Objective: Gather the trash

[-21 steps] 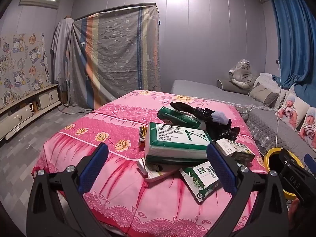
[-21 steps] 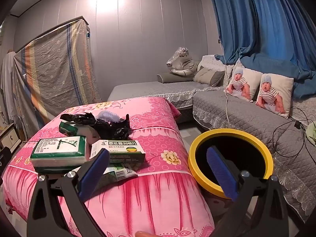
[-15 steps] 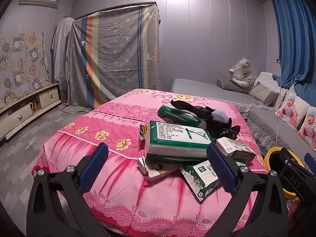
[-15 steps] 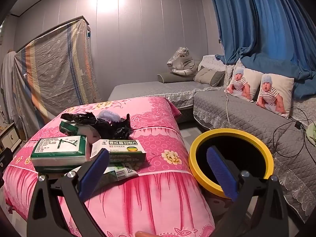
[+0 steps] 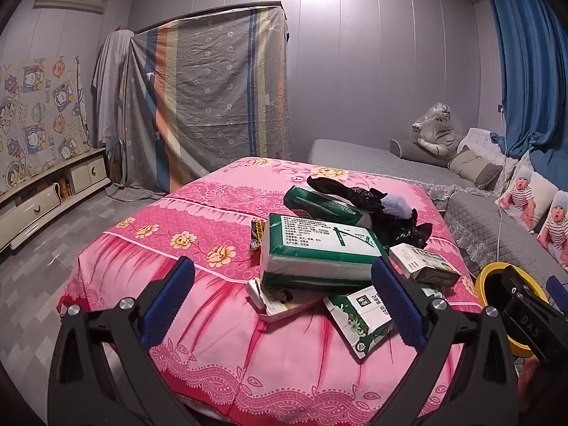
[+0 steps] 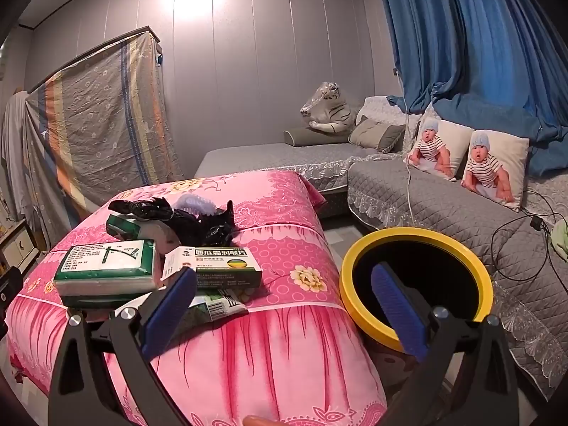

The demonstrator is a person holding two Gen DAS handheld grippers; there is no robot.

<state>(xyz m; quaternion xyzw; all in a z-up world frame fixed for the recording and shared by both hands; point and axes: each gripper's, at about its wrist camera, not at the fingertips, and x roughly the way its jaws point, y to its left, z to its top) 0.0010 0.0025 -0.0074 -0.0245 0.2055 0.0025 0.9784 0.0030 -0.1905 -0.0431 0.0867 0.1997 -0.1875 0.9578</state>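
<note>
both claws wide apart, empty; small box (image 6: pixel 213 266) lies crosswise just ahead-left of right claw (image 6: pixel 284 305), nearer than left claw (image 5: pixel 284 305); bin (image 6: pixel 415 238) to its right.

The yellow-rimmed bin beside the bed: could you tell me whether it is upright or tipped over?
Upright. The bin stands beside the bed with its round yellow rim facing up. Its inside is dark, so its contents cannot be told.

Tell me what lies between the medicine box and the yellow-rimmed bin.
Only bare pink floral cloth: the right wrist view shows nothing between the medicine box and the yellow-rimmed bin beside the table.
</note>
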